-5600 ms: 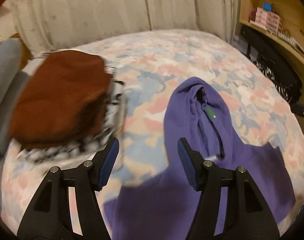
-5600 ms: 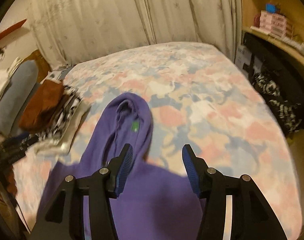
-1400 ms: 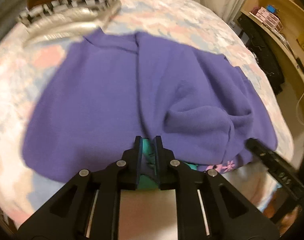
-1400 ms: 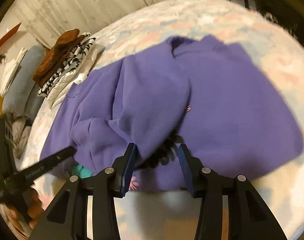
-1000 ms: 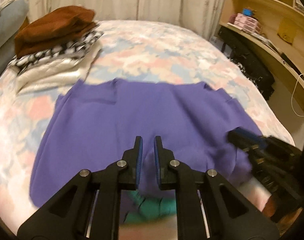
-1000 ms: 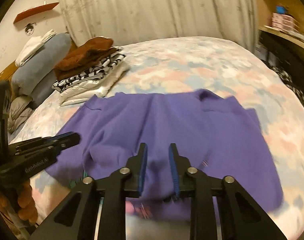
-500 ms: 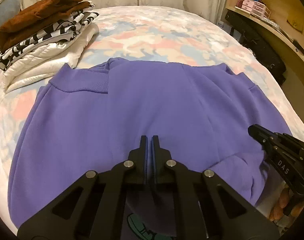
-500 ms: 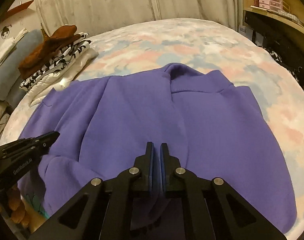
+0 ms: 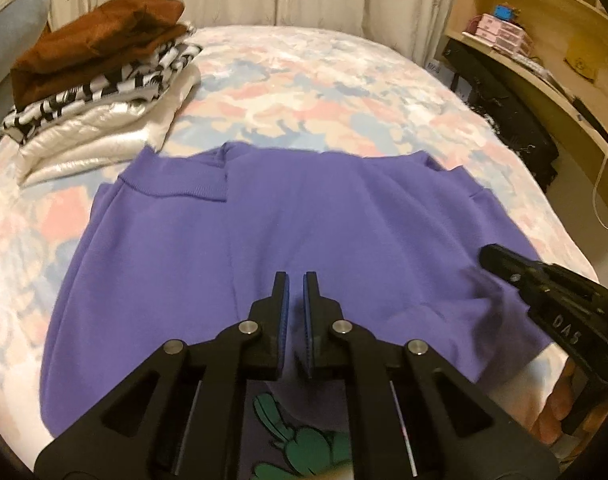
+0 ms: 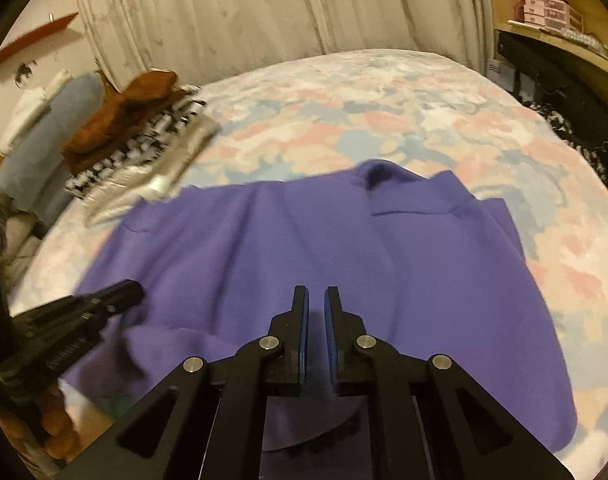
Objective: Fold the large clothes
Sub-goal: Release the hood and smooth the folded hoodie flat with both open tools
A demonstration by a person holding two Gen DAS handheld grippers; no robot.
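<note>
A purple hoodie [image 9: 304, 208] lies spread across the bed, its ribbed band at the far side. Its near edge, with a green print [image 9: 304, 452], runs under my left gripper [image 9: 296, 280], which is shut on that fabric. My right gripper [image 10: 315, 294] pinches the same near edge further right; its jaws are opening slightly with purple cloth [image 10: 304, 232] still between the pads. Each gripper also shows in the other's view: the right gripper [image 9: 543, 292] at the right edge, the left gripper [image 10: 104, 300] at the left.
A stack of folded clothes [image 9: 100, 80], brown on top of striped and white, sits at the far left of the flowered bed [image 9: 323, 80]. A grey pillow [image 10: 44, 136] lies beyond the stack. Wooden shelves [image 9: 543, 40] and dark items [image 9: 511, 120] line the right side.
Both grippers went from open above the hoodie to shut on its near edge. The hoodie, bunched a moment ago, now lies flatter and wider across the bed.
</note>
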